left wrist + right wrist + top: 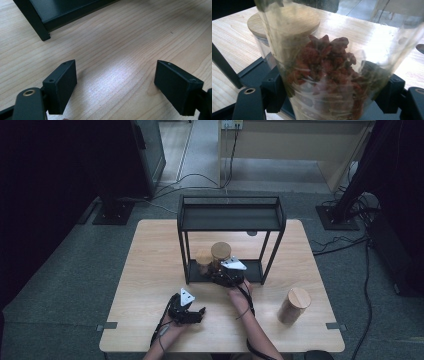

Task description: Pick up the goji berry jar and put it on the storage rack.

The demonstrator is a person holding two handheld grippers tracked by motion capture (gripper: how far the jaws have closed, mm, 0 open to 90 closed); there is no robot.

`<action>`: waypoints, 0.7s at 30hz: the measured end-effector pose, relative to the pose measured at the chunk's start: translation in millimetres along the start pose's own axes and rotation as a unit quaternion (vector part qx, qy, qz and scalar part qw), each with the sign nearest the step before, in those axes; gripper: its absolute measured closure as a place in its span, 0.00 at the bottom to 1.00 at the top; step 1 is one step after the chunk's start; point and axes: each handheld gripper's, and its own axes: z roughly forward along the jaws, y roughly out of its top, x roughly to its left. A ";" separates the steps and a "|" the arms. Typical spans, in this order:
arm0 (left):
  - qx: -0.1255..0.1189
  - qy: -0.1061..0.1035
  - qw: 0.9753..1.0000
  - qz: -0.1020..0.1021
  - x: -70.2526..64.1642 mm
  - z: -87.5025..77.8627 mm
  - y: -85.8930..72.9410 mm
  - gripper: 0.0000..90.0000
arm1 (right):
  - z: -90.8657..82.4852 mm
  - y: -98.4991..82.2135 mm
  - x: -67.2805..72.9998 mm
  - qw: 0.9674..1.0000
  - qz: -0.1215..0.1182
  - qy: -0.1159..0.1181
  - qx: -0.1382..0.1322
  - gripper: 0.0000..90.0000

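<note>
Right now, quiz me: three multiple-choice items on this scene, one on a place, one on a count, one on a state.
1. Where does the jar outside the rack stand?
A. table's right front
B. top shelf
C. floor

2. How many wooden-lidded jars are in the high view?
A. one
B. three
C. five

3. The left gripper is:
A. shut on a jar
B. open over bare table
C. holding a lid

Answers:
1 A, the lone jar stands right of the person's forearm.
2 B, two on the rack's lower shelf, one outside.
3 B, jaws apart, wood between.
</note>
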 end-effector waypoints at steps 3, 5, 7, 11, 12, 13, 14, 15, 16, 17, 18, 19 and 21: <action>0.000 0.000 1.000 0.000 0.0 0.0 0.0 0.20 | 2.2 -0.1 -0.1 1.000 -0.001 0.000 -0.002 0.28; 0.000 0.000 1.000 0.000 0.0 0.0 0.0 0.20 | 5.6 -0.1 -1.1 1.000 0.004 0.001 -0.002 0.28; 0.000 0.000 1.000 0.000 0.1 0.0 0.0 0.20 | 6.7 0.0 -1.3 1.000 0.005 -0.001 -0.002 0.28; 0.000 0.000 1.000 0.000 0.1 0.0 0.0 0.20 | 10.5 -0.6 -3.2 1.000 0.013 -0.003 -0.004 0.28; 0.000 0.000 1.000 0.000 0.1 0.0 0.0 0.20 | 11.9 -0.6 -2.7 1.000 0.010 -0.006 -0.004 0.28; 0.000 0.000 1.000 0.000 0.1 0.0 0.0 0.20 | 11.9 -0.6 -2.7 1.000 0.010 -0.006 -0.004 0.28; 0.000 0.000 1.000 0.000 0.1 0.0 0.0 0.20 | 12.7 -0.2 -2.4 1.000 0.009 -0.008 -0.003 0.28; 0.000 -0.001 1.000 0.000 0.1 0.1 0.0 0.20 | 14.6 0.1 -2.8 1.000 0.008 -0.008 -0.002 0.28; 0.000 -0.001 1.000 0.001 0.1 0.1 0.0 0.20 | 15.4 0.2 -3.4 1.000 0.011 -0.008 -0.001 0.28; 0.000 -0.001 1.000 0.000 0.1 0.1 0.0 0.20 | 16.1 -0.2 -4.3 1.000 0.012 -0.007 -0.003 0.28; 0.000 -0.001 1.000 0.000 0.1 0.1 0.0 0.20 | 16.7 -0.3 -4.5 1.000 0.012 -0.007 -0.003 0.28; 0.000 -0.001 1.000 0.000 0.1 0.1 0.0 0.20 | 16.7 -0.3 -4.5 1.000 0.012 -0.007 -0.003 0.28; 0.000 -0.001 1.000 0.000 0.1 0.1 0.0 0.20 | 17.7 -1.6 -5.3 1.000 0.011 -0.007 -0.006 0.28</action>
